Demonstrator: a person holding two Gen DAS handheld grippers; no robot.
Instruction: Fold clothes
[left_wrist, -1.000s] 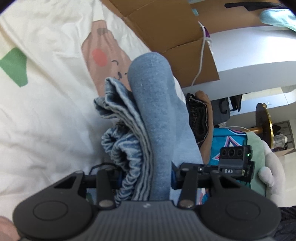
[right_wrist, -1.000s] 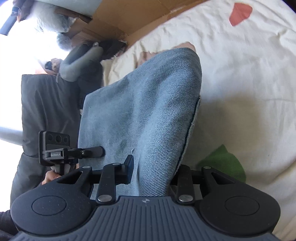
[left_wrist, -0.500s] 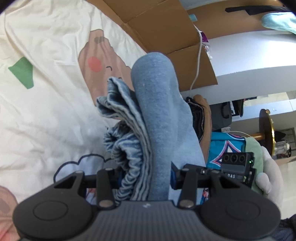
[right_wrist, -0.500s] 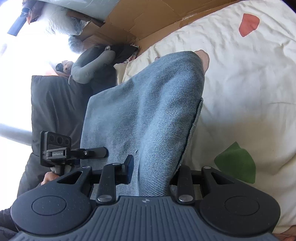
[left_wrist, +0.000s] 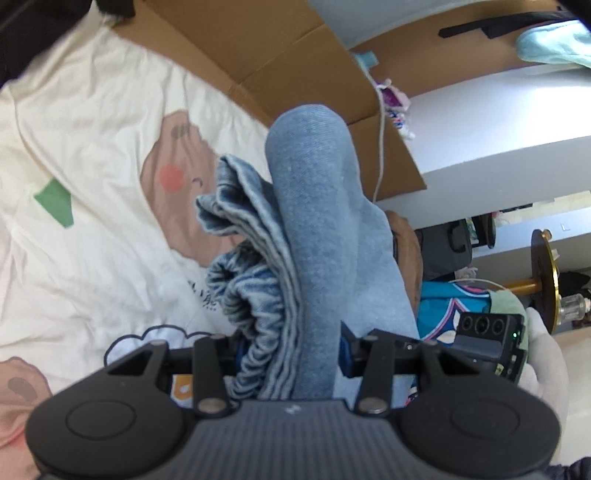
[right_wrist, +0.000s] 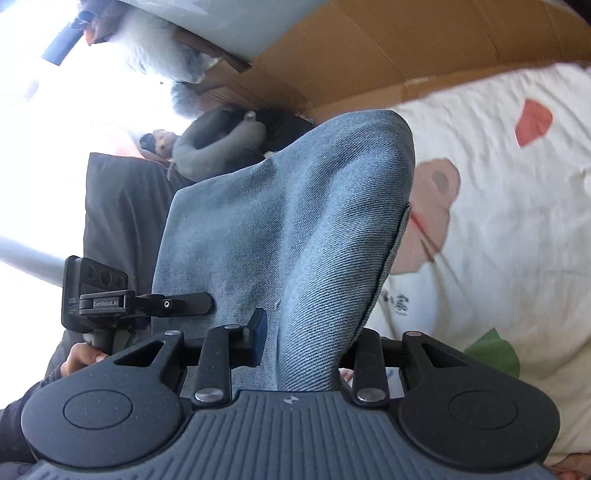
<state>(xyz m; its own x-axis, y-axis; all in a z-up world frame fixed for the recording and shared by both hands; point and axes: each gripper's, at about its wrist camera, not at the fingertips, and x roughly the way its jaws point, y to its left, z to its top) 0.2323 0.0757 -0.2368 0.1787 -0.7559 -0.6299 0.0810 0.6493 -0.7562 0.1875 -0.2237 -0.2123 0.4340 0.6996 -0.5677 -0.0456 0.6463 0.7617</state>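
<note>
Cream bedding (left_wrist: 92, 236) printed with pink bear faces and green and red shapes spreads under both cameras, with flattened cardboard (left_wrist: 258, 55) along its far edge at about 12 o'clock. Folded blue denim jeans (left_wrist: 310, 229) hang above this sheet, gripped at two places. In the left wrist view the left gripper (left_wrist: 291, 358) is clenched on a thick bundle of layers, the gathered elastic waistband bulging out toward 9 o'clock of the jaws. In the right wrist view the right gripper (right_wrist: 303, 343) is clamped on a smooth fold of the same jeans (right_wrist: 295, 229), which rises toward 12 o'clock. At 9 o'clock there, the other gripper's camera block and a hand (right_wrist: 83, 356) show against dark fabric (right_wrist: 118, 206). A white cable (left_wrist: 380, 147) runs down the cardboard.
</note>
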